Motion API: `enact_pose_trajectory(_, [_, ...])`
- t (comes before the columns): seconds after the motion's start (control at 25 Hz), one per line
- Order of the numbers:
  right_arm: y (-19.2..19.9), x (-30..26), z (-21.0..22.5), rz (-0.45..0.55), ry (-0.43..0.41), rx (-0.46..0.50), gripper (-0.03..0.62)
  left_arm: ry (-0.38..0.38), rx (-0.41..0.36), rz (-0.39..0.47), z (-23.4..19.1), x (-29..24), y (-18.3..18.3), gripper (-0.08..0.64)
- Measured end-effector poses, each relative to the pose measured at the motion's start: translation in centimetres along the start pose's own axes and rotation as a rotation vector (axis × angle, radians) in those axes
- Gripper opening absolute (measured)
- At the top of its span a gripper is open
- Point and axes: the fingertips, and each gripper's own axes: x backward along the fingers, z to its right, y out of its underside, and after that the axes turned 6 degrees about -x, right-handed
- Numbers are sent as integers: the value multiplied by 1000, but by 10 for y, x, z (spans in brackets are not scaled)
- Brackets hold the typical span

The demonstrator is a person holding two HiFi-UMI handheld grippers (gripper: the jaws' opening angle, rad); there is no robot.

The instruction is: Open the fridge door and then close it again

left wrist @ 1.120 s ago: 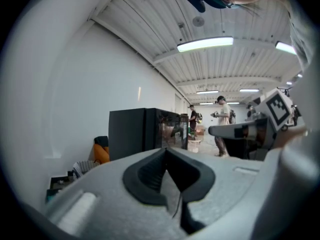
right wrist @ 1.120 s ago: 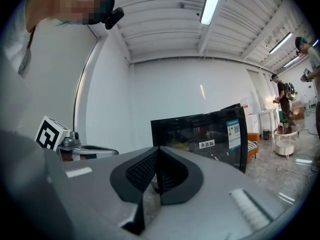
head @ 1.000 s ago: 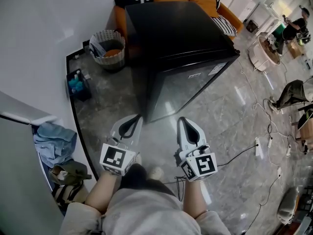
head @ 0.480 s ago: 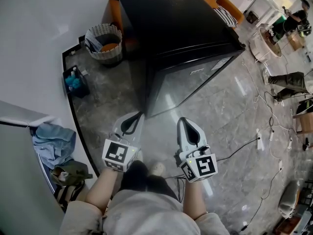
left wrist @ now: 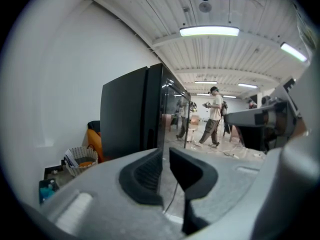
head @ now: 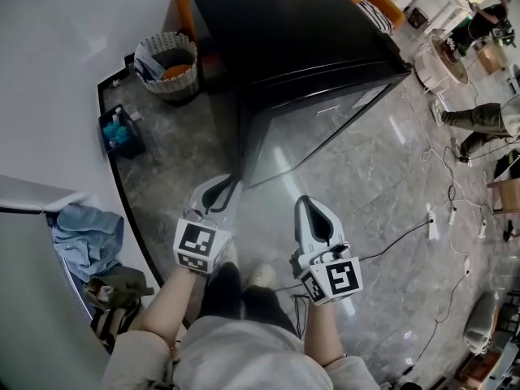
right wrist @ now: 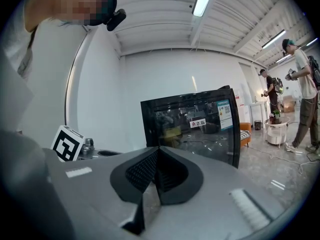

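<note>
Black fridge [head: 301, 47] stands shut on the grey floor [head: 366, 185], straight ahead of the person, glass door [head: 317, 132] facing them. Wicker basket [head: 166, 62] sits far left of it by the wall.

Changes over the last second: the fridge fills more of the head view, so the person has closed in on it. Both grippers have dropped lower. The left gripper [head: 226, 189] had its jaws together a moment ago and they are now opening; its own view shows a slim gap with nothing in it [left wrist: 166, 156]. The right gripper [head: 309, 205] has not changed: jaws pressed together, empty [right wrist: 157, 156].

What it means: this looks like the approach only. The door is not yet opened and nothing touches it. The parting left jaws suggest that hand will take the door's left edge. No handle can be made out.

Pose: both forearms reach forward from the torso with the grippers side by side, marker cubes up toward the head camera. Both point at the fridge, near level with a slight dip. The left tip sits close to the door's near left corner in the head view, but the left gripper view shows the fridge [left wrist: 130, 114] clearly apart from it. The right gripper aims at the door front [right wrist: 195, 129], also apart.
</note>
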Motion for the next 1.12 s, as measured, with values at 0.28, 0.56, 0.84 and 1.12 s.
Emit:
enact_pose_trajectory(0.28, [4,3,8,-9,24,0,-11,4,-28,-5,-11,-34,1,97])
enact_pose_trajectory(0.56, [9,7,17,-17,48,-1,-11,18,-57,-36,-15,-65,10,138])
enact_pose_trajectory(0.84, [8,9,25,-18,65,-9,-11,38,-65,-41,-11,-81,6,150])
enact_pose_trajectory(1.12, [7,13,29,-15,70,-4,-11,-14,-36,-66,-20,-82,12,81])
